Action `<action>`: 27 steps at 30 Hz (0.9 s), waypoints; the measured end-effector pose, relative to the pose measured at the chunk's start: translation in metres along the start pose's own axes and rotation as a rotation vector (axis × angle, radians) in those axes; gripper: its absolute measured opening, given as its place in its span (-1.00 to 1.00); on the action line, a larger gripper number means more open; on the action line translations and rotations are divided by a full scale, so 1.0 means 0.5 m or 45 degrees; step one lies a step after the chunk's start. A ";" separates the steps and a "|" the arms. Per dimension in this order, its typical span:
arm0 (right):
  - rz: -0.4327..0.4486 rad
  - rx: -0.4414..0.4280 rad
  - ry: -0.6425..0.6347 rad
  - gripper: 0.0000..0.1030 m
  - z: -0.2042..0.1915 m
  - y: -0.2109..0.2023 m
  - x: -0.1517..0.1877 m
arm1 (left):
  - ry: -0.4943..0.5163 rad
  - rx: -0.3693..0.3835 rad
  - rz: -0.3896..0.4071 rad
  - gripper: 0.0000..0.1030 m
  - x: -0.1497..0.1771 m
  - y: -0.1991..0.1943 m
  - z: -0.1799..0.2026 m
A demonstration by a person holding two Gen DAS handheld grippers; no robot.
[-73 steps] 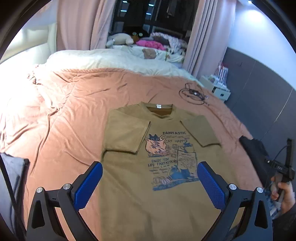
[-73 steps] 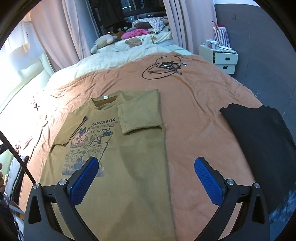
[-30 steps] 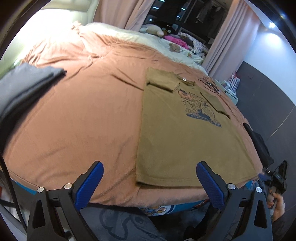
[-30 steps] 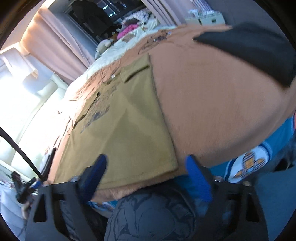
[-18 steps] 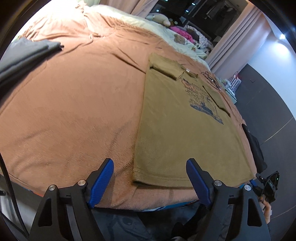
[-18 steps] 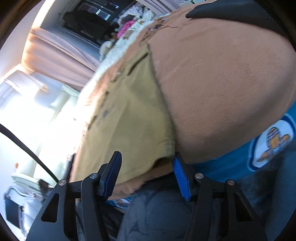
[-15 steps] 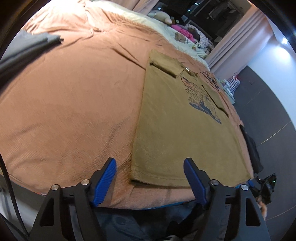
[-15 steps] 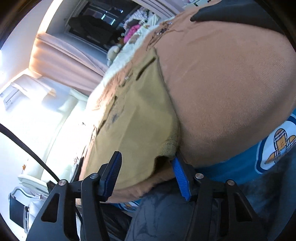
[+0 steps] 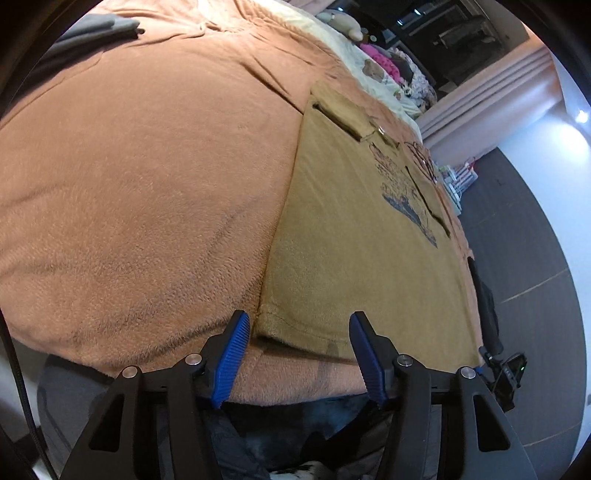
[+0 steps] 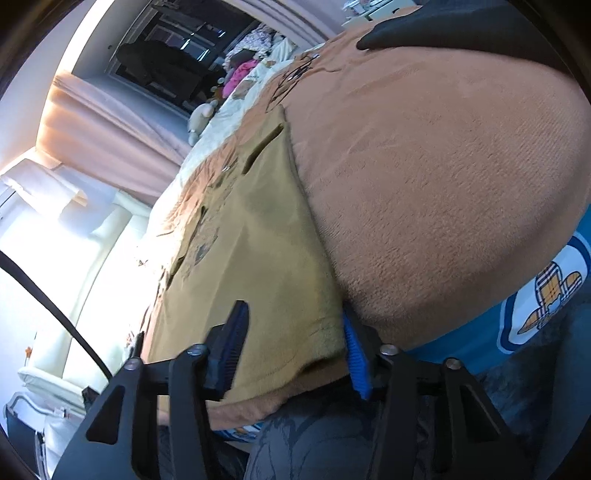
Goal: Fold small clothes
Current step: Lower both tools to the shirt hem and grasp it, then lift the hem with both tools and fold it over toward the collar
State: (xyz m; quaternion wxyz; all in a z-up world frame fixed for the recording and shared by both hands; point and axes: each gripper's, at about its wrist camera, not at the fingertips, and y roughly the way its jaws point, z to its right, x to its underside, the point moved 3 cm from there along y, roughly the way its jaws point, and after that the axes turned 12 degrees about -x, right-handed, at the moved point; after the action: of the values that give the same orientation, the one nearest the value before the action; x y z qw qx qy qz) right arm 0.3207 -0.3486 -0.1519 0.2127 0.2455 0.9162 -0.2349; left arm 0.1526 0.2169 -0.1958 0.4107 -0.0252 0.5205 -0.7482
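While poised at the near hem, left hand-held gripper point(image 9: 299, 352) released, pads straddling the near-left corner of the olive T-shirt point(image 9: 365, 236) without clenching yet. Right hand-held gripper point(image 10: 295, 350) likewise spread around the near-right corner, its right pad tucked just under the lifted hem edge; not yet clamped. Placed so, probably, to pinch both corners and carry the hem toward the far collar. Shirt spread flat on the bed's orange blanket point(image 9: 147, 184), sleeves folded inward. Black garment point(image 10: 461, 26) far right, well apart.
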 end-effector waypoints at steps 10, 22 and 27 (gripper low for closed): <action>0.059 0.043 -0.012 -0.92 -0.062 -0.020 0.007 | -0.058 -0.158 0.026 -0.78 -0.010 0.007 -0.007; 0.070 0.025 -0.077 -0.95 -0.105 -0.043 0.042 | -0.036 -0.093 0.160 -0.90 -0.022 -0.086 0.011; 0.093 0.007 -0.102 -0.95 -0.103 -0.081 0.051 | -0.032 -0.057 0.221 -0.90 -0.025 -0.138 0.017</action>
State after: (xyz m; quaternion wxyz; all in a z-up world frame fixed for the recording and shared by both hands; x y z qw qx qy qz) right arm 0.2643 -0.3433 -0.1101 0.2570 0.2697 0.8966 -0.2393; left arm 0.1242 0.2267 -0.1319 0.4800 0.0015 0.5320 -0.6975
